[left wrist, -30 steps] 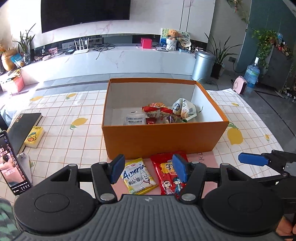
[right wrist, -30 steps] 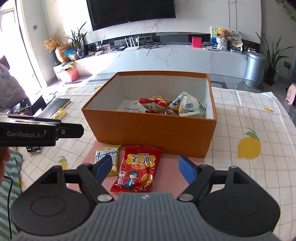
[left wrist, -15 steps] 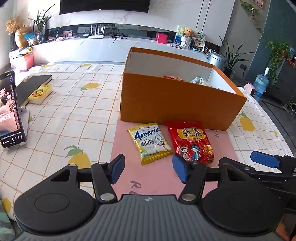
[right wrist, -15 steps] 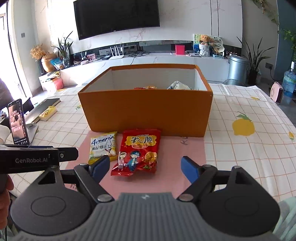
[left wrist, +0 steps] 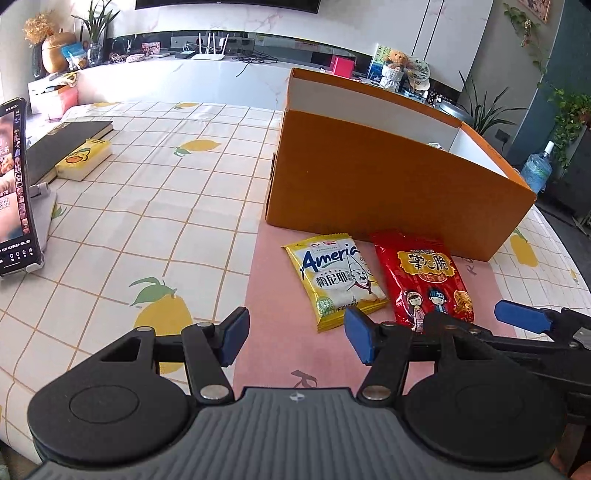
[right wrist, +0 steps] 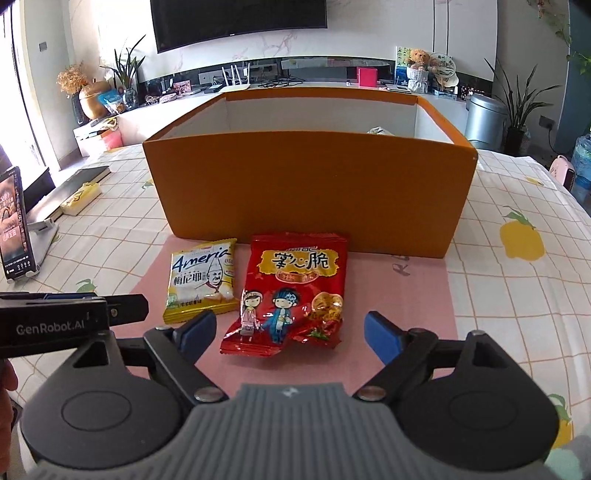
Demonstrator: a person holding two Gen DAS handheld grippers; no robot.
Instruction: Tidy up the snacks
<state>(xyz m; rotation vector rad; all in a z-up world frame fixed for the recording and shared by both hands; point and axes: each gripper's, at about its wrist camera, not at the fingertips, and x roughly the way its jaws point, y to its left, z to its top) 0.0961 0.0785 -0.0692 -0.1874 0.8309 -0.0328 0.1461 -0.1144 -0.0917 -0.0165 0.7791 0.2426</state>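
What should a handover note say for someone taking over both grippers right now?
Left gripper: open, empty, low over the pink mat, just short of the yellow packet.
Right gripper: open, jaws just widened, nothing between the pads; the red packet lies just ahead of them.
Both packets lie flat, side by side on the mat in front of the orange box.
Done: at least one snack already shows inside the box.
Left: pick up the yellow and red packets and put them in the box.

Wall television (right wrist: pixel 240 22) above white marble console (left wrist: pixel 177 79)
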